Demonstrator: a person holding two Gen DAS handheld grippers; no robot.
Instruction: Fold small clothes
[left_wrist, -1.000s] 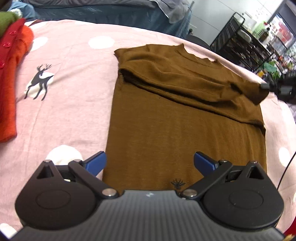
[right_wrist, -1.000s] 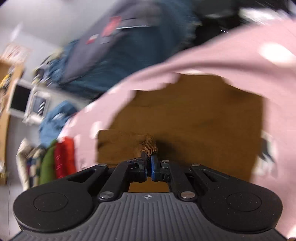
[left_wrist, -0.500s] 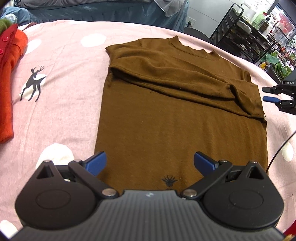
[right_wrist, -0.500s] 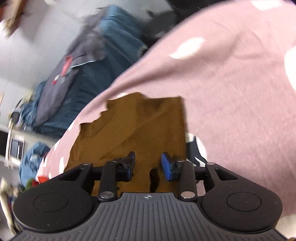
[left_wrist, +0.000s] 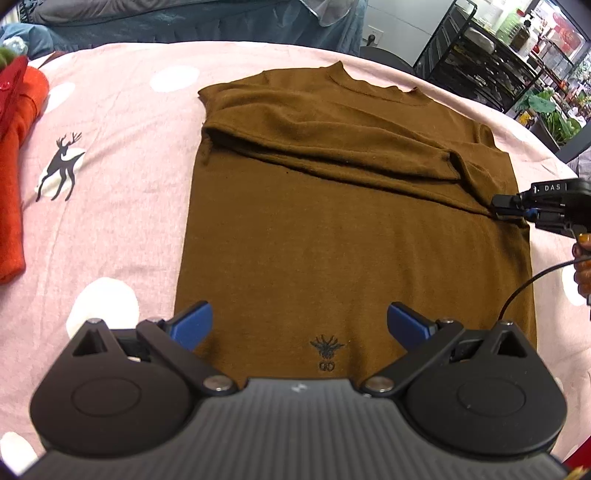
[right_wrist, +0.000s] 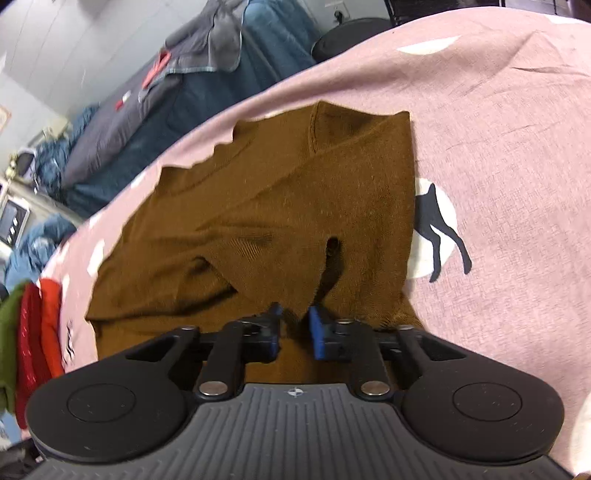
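Note:
A brown knit shirt (left_wrist: 351, 229) lies flat on the pink cloth, collar at the far side, with one long sleeve (left_wrist: 332, 147) folded across its chest. My left gripper (left_wrist: 299, 325) hovers open and wide over the hem, near the small embroidered insect logo, with nothing between its fingers. My right gripper (left_wrist: 498, 206) sits at the shirt's right edge where the sleeve end lies. In the right wrist view its jaws (right_wrist: 295, 321) are closing, and a ridge of the brown shirt (right_wrist: 277, 206) is pinched between the blue pads.
Red and orange garments (left_wrist: 14, 147) are stacked at the left edge of the pink deer-print cloth (left_wrist: 110, 147). A person's hand (left_wrist: 583, 258) and a black cable are at the right edge. A black wire rack (left_wrist: 480, 55) and blue bedding (right_wrist: 184, 92) stand beyond.
The right gripper let go of the sleeve cuff, opened, dropped to the shirt's right edge and closed on fabric there. The sleeve now lies across the chest. The left gripper stayed open.

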